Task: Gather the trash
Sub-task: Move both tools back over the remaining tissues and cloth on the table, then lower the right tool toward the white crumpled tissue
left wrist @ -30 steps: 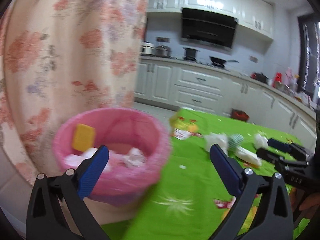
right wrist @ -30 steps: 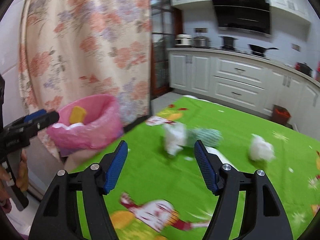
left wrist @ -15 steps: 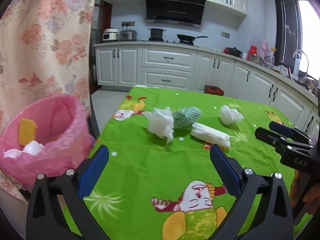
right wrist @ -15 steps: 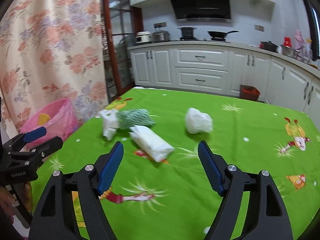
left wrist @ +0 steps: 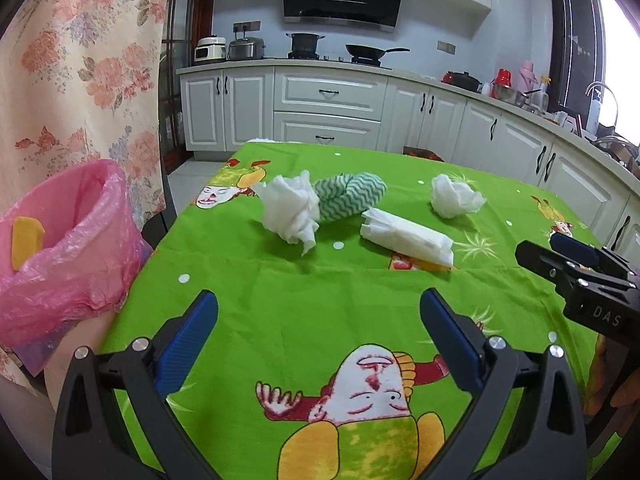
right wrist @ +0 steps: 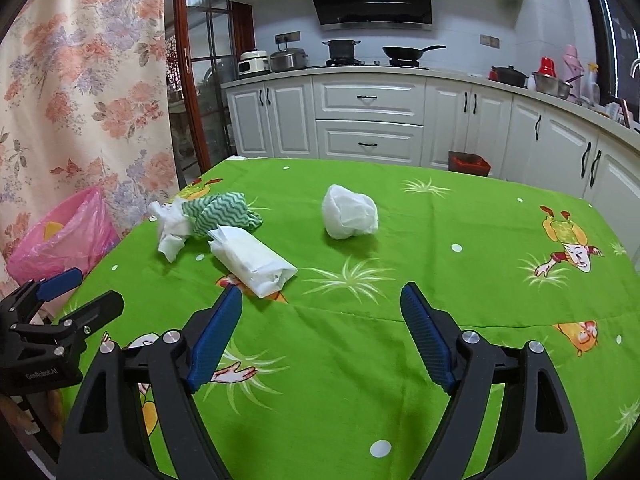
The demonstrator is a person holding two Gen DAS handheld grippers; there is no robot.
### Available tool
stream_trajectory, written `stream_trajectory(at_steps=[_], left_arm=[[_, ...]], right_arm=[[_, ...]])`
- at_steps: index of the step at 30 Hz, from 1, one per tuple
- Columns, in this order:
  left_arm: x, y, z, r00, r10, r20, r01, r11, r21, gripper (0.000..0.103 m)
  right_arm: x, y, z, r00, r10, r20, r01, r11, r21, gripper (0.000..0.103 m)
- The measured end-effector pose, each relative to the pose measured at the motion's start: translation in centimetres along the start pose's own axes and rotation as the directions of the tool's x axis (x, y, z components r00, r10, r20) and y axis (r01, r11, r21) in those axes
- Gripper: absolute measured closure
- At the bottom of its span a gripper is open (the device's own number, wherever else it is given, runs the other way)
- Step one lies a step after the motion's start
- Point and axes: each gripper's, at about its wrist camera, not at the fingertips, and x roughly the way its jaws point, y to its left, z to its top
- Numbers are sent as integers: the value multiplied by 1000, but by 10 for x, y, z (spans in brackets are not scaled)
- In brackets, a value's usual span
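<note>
The left tool (left wrist: 318,322) hangs over the near part of the green-clothed surface (left wrist: 320,292) with its blue pads wide apart and nothing between them. The right tool (right wrist: 322,316) is likewise empty; its jaws have just been opening and stand wide. Taking the folded white paper packet (right wrist: 252,262) as landmark: a green zigzag cloth (right wrist: 222,214) lies just behind it, touching a crumpled white tissue (right wrist: 170,228) on the cloth's left. A second white tissue wad (right wrist: 350,216) sits apart to the packet's right. The pink-lined bin (left wrist: 64,248) stands off the surface's edge, well left of the packet, with a yellow piece (left wrist: 26,238) inside.
</note>
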Motion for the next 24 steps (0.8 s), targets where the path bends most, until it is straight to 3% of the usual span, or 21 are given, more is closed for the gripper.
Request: stream_trajectory(at_steps=[15,24], left_arm=[[20,-4,12,1000,-5,-17,5,1000,2,5],[30,-21,12,999,-11,-41,14,998,61,5]], right_arm=[[27,-13,6,997,-47,-63,48,999,14,27],[62,-27,36,996,-45,-74,45,999,0,29]])
